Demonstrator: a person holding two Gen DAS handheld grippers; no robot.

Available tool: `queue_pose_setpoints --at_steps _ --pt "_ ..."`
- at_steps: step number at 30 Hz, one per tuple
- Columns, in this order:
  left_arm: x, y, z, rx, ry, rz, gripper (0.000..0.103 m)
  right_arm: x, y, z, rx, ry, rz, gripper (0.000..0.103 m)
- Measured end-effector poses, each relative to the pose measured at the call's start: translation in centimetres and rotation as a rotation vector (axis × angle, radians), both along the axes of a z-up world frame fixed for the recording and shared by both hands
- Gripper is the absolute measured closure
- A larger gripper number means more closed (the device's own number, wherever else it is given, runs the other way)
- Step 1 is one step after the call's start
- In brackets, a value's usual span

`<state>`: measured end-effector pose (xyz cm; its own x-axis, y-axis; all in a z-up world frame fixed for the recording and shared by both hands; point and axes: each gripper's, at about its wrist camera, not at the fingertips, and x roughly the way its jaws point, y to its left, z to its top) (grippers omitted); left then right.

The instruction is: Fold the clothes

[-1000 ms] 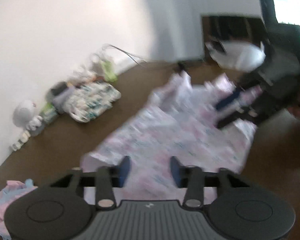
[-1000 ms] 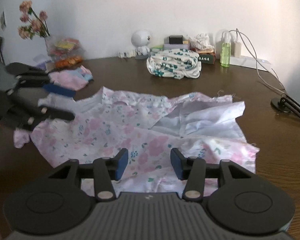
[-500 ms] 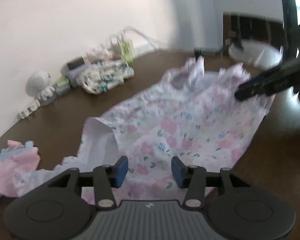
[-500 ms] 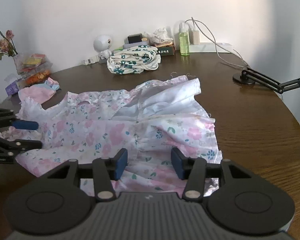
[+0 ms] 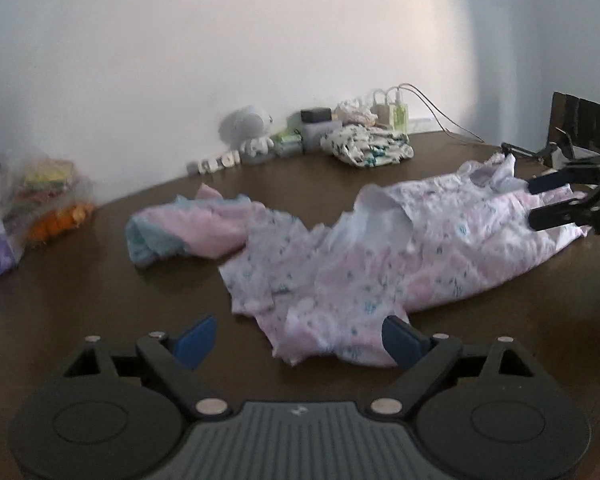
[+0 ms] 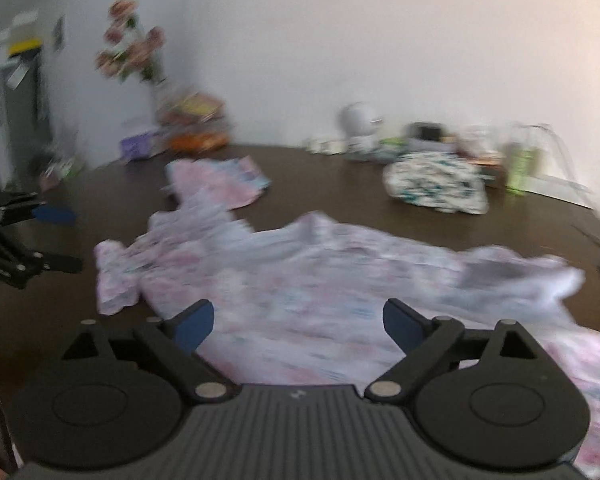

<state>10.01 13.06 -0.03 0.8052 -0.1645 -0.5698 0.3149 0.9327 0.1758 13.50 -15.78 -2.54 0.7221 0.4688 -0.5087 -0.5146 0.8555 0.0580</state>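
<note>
Floral dress (image 5: 400,256) lies spread and rumpled on the dark surface (image 5: 80,288) between both tongs, left tongs (image 5: 296,338) and right tongs (image 6: 298,322) each gaping wide, gripping nothing.

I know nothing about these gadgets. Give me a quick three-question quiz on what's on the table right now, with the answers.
1. True or false: the left gripper has its fingers shut on the floral dress.
2. Which lies beside the dress's near end in the left view? A) pink cloth B) a shoe C) a book
3. Fill in: the folded patterned cloth sits near the ____ at the table's back edge.

Key: 1 false, both the left gripper and the right gripper are open and hold nothing. 2 A. 3 wall.
</note>
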Motion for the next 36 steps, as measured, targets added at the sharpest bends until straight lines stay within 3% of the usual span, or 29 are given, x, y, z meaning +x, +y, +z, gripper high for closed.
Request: queue_pose_setpoints --at_steps 6,9,10,11,12,20,22,24,26,27,30,34,36 --pt "1.0 -0.2 -1.6 0.061 0.016 -0.106 0.03 1.0 5.4 -0.8 -0.053 0.037 0.055 0.01" --pt "1.8 -0.3 -2.0 0.069 0.018 -0.173 0.048 1.6 6.1 -1.3 -0.044 0.076 0.063 0.017" --pt "2.1 -0.2 -1.9 0.058 0.019 -0.184 0.065 1.8 6.2 -1.5 -0.033 0.093 0.072 0.018" --pt "2.4 0.1 -1.8 0.03 0.02 -0.18 0.097 2.0 6.2 -1.7 -0.023 0.109 0.083 0.022" --pt "2.8 0.4 -1.6 0.001 0.021 -0.176 0.1 2.0 6.3 -1.9 -0.017 0.123 0.093 0.026" --pt "5.6 2.6 0.0 -0.226 0.029 -0.142 0.101 2.1 6.5 -2.9 -0.03 0.175 0.113 0.027" --pt "7.1 3.1 0.0 -0.286 0.062 -0.096 0.099 1.9 6.6 -3.1 -0.038 0.175 0.117 0.027" --pt "8.8 3.6 -0.2 -0.352 0.11 -0.03 0.09 1.8 6.6 -3.1 -0.046 0.172 0.124 0.027" --pt "10.0 4.5 -0.5 -0.407 0.149 0.062 0.059 1.7 6.6 -3.1 -0.047 0.172 0.128 0.027" --pt "10.5 4.9 -0.7 -0.429 0.165 0.11 0.055 1.6 6.6 -3.1 -0.047 0.172 0.129 0.027" --pt "10.3 6.4 -0.8 -0.468 0.161 0.158 0.052 1.6 6.4 -3.1 -0.038 0.171 0.132 0.026" --pt "8.5 7.1 -0.3 -0.492 0.145 0.032 0.042 1.7 6.3 -3.2 -0.028 0.169 0.139 0.023" --pt "7.9 6.1 -0.3 -0.433 0.124 -0.026 0.04 1.6 6.5 -3.2 -0.033 0.163 0.142 0.022"
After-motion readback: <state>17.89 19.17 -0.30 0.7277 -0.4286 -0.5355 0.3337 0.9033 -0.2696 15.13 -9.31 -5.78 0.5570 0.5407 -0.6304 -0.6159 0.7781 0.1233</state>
